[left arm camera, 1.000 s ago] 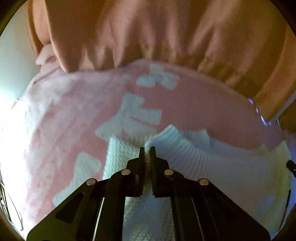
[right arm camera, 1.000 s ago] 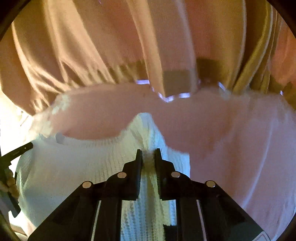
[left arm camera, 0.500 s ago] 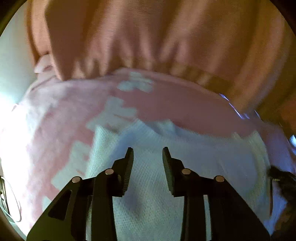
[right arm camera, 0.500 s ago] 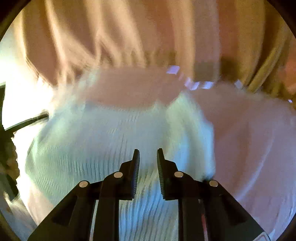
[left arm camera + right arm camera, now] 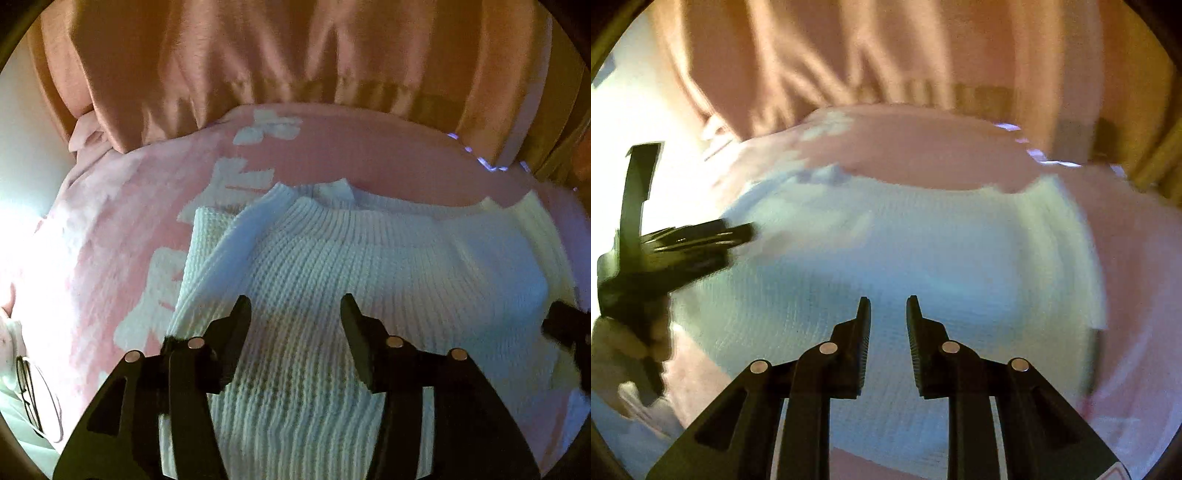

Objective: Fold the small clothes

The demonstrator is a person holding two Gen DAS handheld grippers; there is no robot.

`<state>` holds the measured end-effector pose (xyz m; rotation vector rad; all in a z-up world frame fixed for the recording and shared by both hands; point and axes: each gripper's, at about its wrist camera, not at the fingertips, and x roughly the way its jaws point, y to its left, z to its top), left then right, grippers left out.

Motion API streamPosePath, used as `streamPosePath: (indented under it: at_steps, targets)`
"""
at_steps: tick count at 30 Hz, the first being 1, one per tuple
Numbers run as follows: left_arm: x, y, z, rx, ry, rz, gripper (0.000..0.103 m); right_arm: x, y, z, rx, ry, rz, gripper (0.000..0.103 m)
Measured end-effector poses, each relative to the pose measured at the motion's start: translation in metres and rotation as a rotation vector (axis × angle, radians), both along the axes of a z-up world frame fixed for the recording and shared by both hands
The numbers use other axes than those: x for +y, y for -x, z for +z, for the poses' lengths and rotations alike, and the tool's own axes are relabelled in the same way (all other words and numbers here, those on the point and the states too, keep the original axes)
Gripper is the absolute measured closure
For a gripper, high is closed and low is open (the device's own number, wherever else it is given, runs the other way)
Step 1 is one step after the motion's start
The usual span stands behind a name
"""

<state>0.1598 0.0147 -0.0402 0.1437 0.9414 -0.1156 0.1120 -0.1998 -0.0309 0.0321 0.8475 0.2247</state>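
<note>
- On the pink blanket [image 5: 92, 258] in front of me lies the white sweater [image 5: 369, 280], flat, its ribbed neck band toward the far edge.
- Through the left wrist camera I see my left gripper [image 5: 295, 310] with its jaws spread wide, nothing between them, tips over the knit of the sweater.
- I cannot tell whether those tips touch the knit or sit just above it.
- At the left of the sweater a folded layer shows, with a second edge of knit just beyond it.
- White shapes pattern the blanket to the left of the sweater.
- My right gripper [image 5: 888, 310] has its jaws parted too, less widely, empty, above the sweater [image 5: 905, 251].
- That right view is blurred, so the stitch detail is lost there.
- From the right wrist, my left gripper [image 5: 738, 232] shows at the left edge, its tip over the left part of the sweater.
- From the left wrist, a dark bit of my right gripper [image 5: 569, 328] pokes in at the right edge, beside the sweater.
- Beyond the blanket hangs peach cloth [image 5: 295, 55], its ribbed hem just past the far edge of the blanket.
- Blanket [image 5: 1126, 258] shows on the right of the sweater as well.
</note>
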Motion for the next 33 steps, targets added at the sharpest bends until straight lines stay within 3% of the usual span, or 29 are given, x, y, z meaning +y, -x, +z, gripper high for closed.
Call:
streamPosePath:
  at_steps: [2, 5, 9, 13, 17, 21, 24, 28, 33]
  targets:
    - [-0.002, -0.009, -0.006, 0.003, -0.033, 0.02, 0.054, 0.02, -0.013, -0.005, 0.01, 0.01, 0.025, 0.083]
    - [0.009, -0.023, 0.002, -0.029, -0.013, 0.087, 0.054, 0.036, -0.032, -0.011, 0.013, 0.024, 0.045, 0.083]
    - [0.03, -0.031, 0.023, -0.073, 0.064, 0.149, 0.054, 0.043, -0.054, -0.037, 0.011, 0.057, 0.058, 0.085]
    - [0.039, -0.032, 0.033, -0.08, 0.13, 0.166, 0.054, 0.047, -0.061, -0.029, 0.002, 0.051, 0.04, 0.086]
    - [0.025, -0.027, 0.029, -0.069, 0.094, 0.122, 0.054, 0.048, -0.061, -0.015, -0.004, -0.023, 0.045, 0.085]
    - [0.012, -0.029, 0.009, -0.028, 0.042, 0.061, 0.044, 0.052, -0.064, -0.028, 0.012, 0.02, 0.055, 0.085]
    - [0.013, -0.042, -0.016, 0.01, -0.022, 0.073, 0.042, 0.046, -0.064, -0.028, 0.018, -0.025, 0.045, 0.087]
    - [0.018, -0.051, -0.021, -0.036, -0.069, 0.106, 0.041, 0.046, -0.056, -0.013, -0.007, -0.05, 0.045, 0.086]
    - [0.035, -0.067, -0.025, -0.01, -0.015, 0.174, 0.04, 0.058, -0.069, -0.014, 0.024, -0.025, 0.086, 0.086]
